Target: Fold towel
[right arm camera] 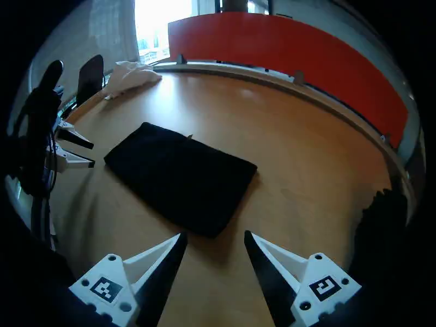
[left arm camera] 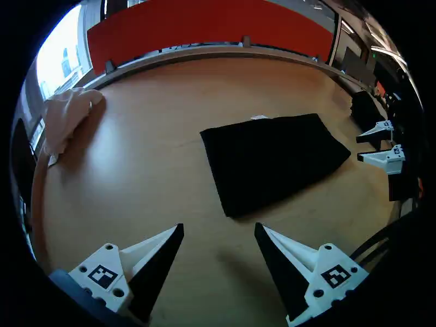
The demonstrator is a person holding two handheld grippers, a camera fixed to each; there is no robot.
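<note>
Black towel (left arm camera: pixel 272 161) is lying flat, seemingly part-folded, on the table (left arm camera: pixel 136 180). You are holding left gripper (left arm camera: pixel 218 225) and right gripper (right arm camera: pixel 215 233) spread open, empty, just short of the towel; the next fold is probably calling for pinching its corners.

Low converging views, shared towel (left arm camera: pixel 272 163)

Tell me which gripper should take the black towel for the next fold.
Right, probably. The right gripper is open, with the near corner of the black towel between its fingertips. The left gripper, also open, sits just short of it.
</note>
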